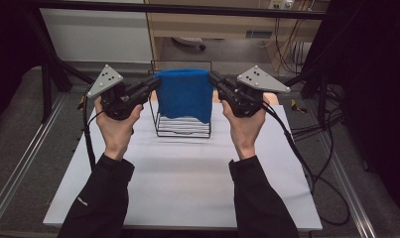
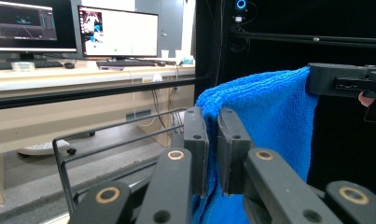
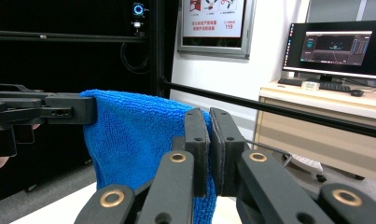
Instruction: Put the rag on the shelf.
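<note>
Both claws, left (image 1: 155, 84) and right (image 1: 213, 79), pinch the towel's (image 1: 184, 94) top corners; keep it taut and level above the rack (image 1: 182, 130) near the worktop's (image 1: 187, 183) far edge.

Both sleeves (image 1: 100, 198) are black. Each black tongs (image 1: 155, 84) carries a grey three-cornered plate (image 1: 104, 81) dotted with holes, trailing a black cable (image 1: 90, 144). Brass-ringed pivots (image 2: 175, 154) mark the arms.

Behind the white table (image 1: 187, 188) stands a wooden desk (image 2: 83, 77) with lit monitors (image 2: 118, 31) and a keyboard (image 2: 125, 63), a white wall (image 3: 269, 70) bearing a framed poster (image 3: 216, 25).
</note>
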`<state>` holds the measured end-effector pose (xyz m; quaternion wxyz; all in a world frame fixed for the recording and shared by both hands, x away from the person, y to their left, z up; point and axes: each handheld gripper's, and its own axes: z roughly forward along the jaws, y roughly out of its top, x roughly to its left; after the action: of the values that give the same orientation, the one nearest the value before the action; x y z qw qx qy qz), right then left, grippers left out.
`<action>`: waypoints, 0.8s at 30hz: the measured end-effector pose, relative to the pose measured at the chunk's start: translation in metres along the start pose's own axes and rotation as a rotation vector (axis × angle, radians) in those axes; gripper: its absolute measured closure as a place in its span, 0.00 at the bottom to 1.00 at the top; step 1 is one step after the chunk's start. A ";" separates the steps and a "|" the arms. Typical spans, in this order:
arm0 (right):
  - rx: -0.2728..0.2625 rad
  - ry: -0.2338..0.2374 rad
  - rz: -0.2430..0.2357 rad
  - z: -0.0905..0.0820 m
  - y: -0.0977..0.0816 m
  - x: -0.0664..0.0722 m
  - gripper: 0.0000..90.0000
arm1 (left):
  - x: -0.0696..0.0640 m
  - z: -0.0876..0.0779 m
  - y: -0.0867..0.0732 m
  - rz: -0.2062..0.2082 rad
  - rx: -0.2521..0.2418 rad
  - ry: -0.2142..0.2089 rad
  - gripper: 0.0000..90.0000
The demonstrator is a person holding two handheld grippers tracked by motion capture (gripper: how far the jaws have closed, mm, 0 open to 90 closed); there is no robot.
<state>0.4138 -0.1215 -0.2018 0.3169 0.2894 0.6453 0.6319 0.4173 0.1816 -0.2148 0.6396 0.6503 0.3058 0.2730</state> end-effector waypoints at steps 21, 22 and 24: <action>-0.040 -0.014 -0.015 0.020 0.036 -0.005 0.96 | 0.011 0.007 0.035 0.018 -0.052 0.033 0.93; -0.043 -0.013 -0.010 0.021 0.038 -0.006 0.96 | 0.011 0.008 0.037 0.018 -0.056 0.036 0.93; -0.050 -0.013 -0.010 0.023 0.040 -0.007 0.96 | 0.013 0.009 0.040 0.024 -0.061 0.041 0.93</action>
<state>0.4345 -0.1111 -0.1620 0.3315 0.2822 0.6286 0.6445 0.4347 0.1852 -0.1758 0.6495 0.6284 0.3022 0.3031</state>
